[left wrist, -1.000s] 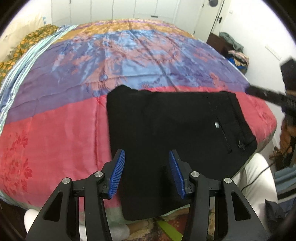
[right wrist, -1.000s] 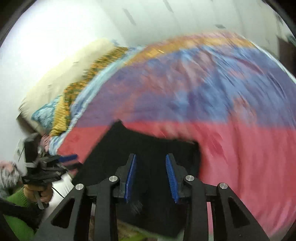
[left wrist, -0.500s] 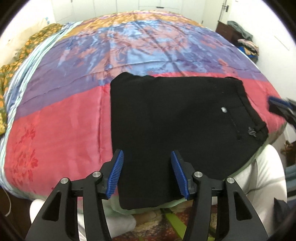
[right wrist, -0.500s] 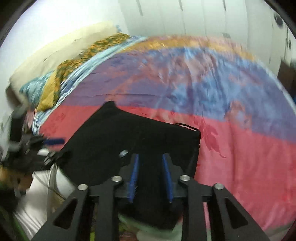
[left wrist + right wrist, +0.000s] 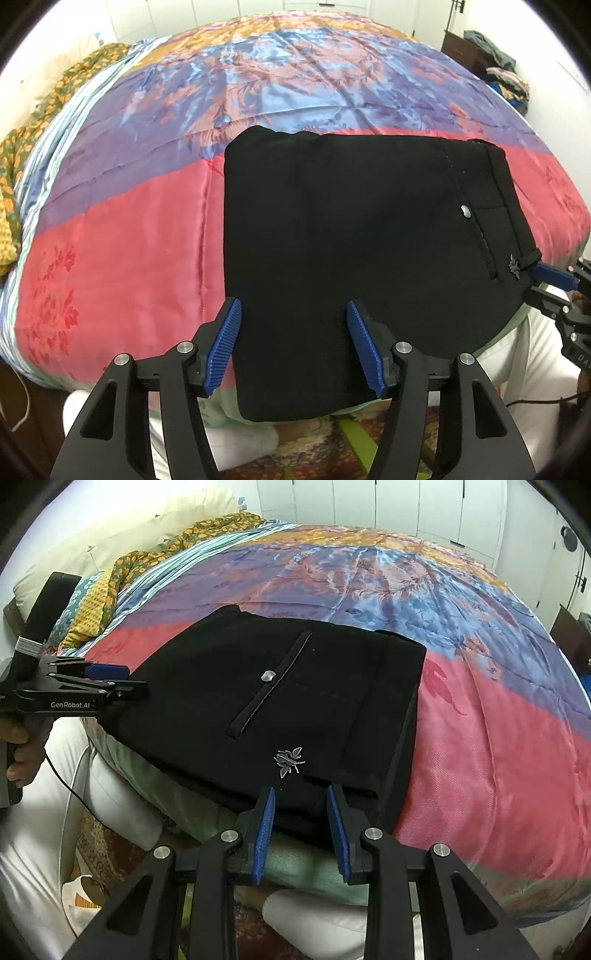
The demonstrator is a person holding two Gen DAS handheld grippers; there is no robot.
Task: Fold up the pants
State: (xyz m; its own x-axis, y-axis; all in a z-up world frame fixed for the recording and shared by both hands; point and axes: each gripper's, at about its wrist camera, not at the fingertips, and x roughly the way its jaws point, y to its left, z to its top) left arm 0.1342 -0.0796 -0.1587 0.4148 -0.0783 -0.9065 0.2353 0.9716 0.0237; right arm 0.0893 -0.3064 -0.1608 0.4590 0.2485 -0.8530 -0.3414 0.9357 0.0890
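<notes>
Illumination even, bright, diffuse; white walls overexposed near frame tops; both views sharp, no motion blur; strong fisheye curvature; dark vignette at corners; shadows faint.

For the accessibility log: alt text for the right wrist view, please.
Folded black pants lie at the near edge of a colourful bedspread. The right hand-held gripper hovers over their near edge, jaws apart; the left hand-held gripper reaches in from the left.

Folded pants [image 5: 351,240] on bedspread [image 5: 110,258] near edge, pillow [image 5: 122,535] behind
</notes>
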